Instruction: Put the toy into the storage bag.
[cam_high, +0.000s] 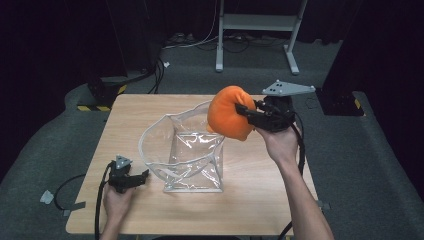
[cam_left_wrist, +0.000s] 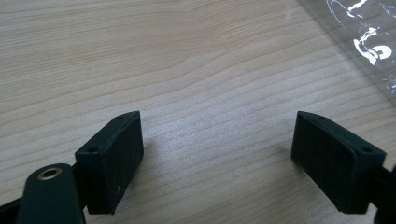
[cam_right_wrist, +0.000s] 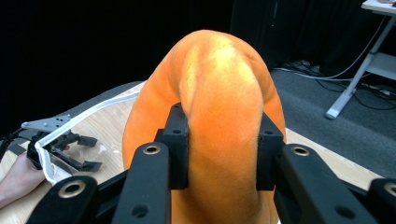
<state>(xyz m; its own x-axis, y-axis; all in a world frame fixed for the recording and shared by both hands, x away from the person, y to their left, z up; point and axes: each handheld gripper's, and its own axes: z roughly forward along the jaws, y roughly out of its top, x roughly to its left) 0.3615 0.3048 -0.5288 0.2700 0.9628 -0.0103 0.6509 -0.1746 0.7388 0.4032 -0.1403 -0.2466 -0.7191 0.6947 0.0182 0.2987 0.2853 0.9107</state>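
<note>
One orange plush (cam_high: 230, 119), one clear bag (cam_high: 186, 150)

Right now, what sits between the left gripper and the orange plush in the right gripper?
The clear plastic bag, standing open on the table, lies between the left gripper and the orange plush clamped in the right gripper, seen in the high view.

no readable text, labels, brands or numbers on anything

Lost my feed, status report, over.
Right gripper shut on orange plush, held above clear bag. Left gripper open, beside bag. Bag mouth unobstructed.
</note>
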